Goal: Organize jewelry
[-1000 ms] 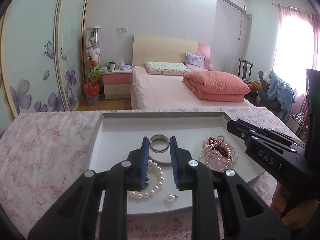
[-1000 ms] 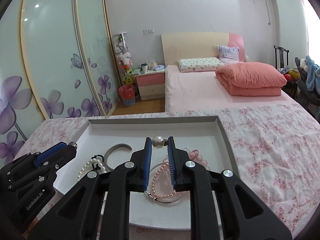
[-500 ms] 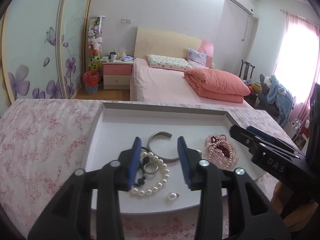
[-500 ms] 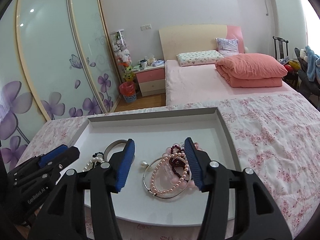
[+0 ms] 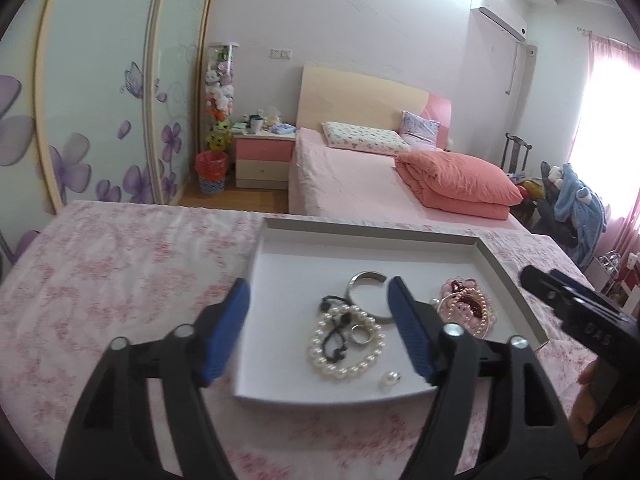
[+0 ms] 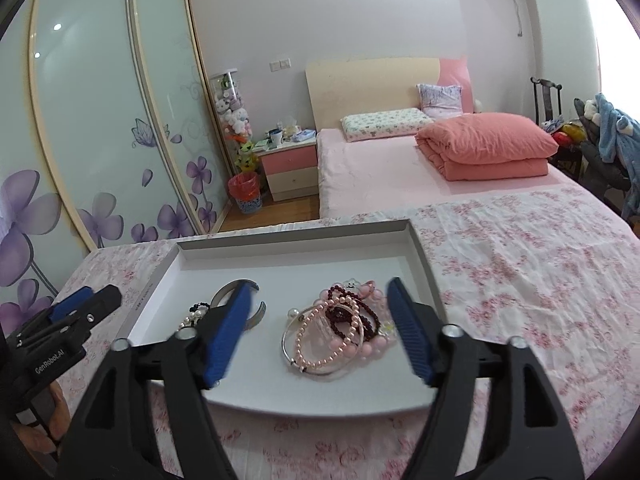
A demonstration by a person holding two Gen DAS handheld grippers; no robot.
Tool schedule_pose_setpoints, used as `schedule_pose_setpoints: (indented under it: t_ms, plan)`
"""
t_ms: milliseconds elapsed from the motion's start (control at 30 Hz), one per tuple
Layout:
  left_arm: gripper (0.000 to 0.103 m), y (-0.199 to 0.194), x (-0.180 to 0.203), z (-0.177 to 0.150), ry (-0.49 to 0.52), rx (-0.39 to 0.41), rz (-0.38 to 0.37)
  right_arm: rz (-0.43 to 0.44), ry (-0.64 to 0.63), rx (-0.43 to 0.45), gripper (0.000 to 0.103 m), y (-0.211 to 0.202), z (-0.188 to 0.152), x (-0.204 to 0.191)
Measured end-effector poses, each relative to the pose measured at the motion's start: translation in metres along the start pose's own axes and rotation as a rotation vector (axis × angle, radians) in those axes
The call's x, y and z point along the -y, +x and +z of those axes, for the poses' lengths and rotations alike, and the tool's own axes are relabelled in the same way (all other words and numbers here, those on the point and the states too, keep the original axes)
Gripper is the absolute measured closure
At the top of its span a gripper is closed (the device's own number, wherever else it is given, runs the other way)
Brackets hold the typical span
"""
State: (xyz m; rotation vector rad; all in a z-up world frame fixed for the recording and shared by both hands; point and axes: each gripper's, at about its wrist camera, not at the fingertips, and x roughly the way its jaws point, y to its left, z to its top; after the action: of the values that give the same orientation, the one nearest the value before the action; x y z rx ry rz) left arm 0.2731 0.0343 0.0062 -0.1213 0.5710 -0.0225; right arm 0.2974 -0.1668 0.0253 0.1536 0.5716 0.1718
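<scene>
Left gripper [image 5: 318, 328]: jaws opening, spread wide, nothing pinched; it hangs over the near left part of the white tray [image 5: 400, 232], which sits on a pink floral cloth [image 5: 120, 280]. Below and between its blue pads lie a white pearl bracelet [image 5: 346, 346], a black cord [image 5: 334, 334] and a silver ring [image 5: 360, 334] inside the loop. A loose pearl [image 5: 390, 379] lies at the near edge. An open silver cuff [image 5: 366, 294] lies just beyond.

Right gripper [image 6: 318, 328]: jaws opening, spread wide, gripping nothing. Below and between its pads, on the right part of the tray, lies a heap: silver bangle [image 6: 296, 344], pink pearl bracelet [image 6: 320, 344], dark red bead bracelet [image 6: 360, 312] and pink bead bracelet [image 6: 372, 342], all touching.
</scene>
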Motion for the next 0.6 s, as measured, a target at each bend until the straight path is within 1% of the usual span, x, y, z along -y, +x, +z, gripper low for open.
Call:
schedule_pose_setpoints:
  t_ms: [33,67,100,133,200,267,333,400,600]
  plan:
    - [0.022,-0.006,-0.001,-0.001,0.006,0.007,0.01,-0.005,-0.006,0.009,0.016,-0.007,-0.001,-0.001]
    - [0.02,-0.013,-0.002,-0.002,0.013,0.015,0.016,-0.012,-0.012,0.02,0.013,-0.014,-0.003,-0.002]
    - [0.017,-0.021,-0.003,-0.005,0.025,0.023,0.025,-0.018,-0.017,0.026,0.009,-0.019,-0.005,-0.002]
    - [0.013,-0.027,-0.003,-0.006,0.034,0.03,0.032,-0.029,-0.022,0.033,0.007,-0.027,-0.008,-0.003]
    - [0.008,-0.044,-0.005,-0.011,0.057,0.054,0.043,-0.036,-0.029,0.046,0.003,-0.039,-0.012,-0.004]
    - [0.004,-0.062,-0.004,-0.018,0.084,0.081,0.046,-0.035,-0.035,0.053,0.002,-0.05,-0.018,-0.004]
    - [0.004,-0.079,-0.005,-0.025,0.099,0.103,0.043,-0.034,-0.044,0.05,0.002,-0.062,-0.026,-0.007]
    - [0.004,-0.093,-0.007,-0.032,0.096,0.11,0.042,-0.03,-0.045,0.046,0.002,-0.07,-0.034,-0.008]
    - [0.004,-0.122,-0.011,-0.055,0.086,0.135,0.051,-0.039,-0.047,0.057,0.002,-0.097,-0.055,-0.012]
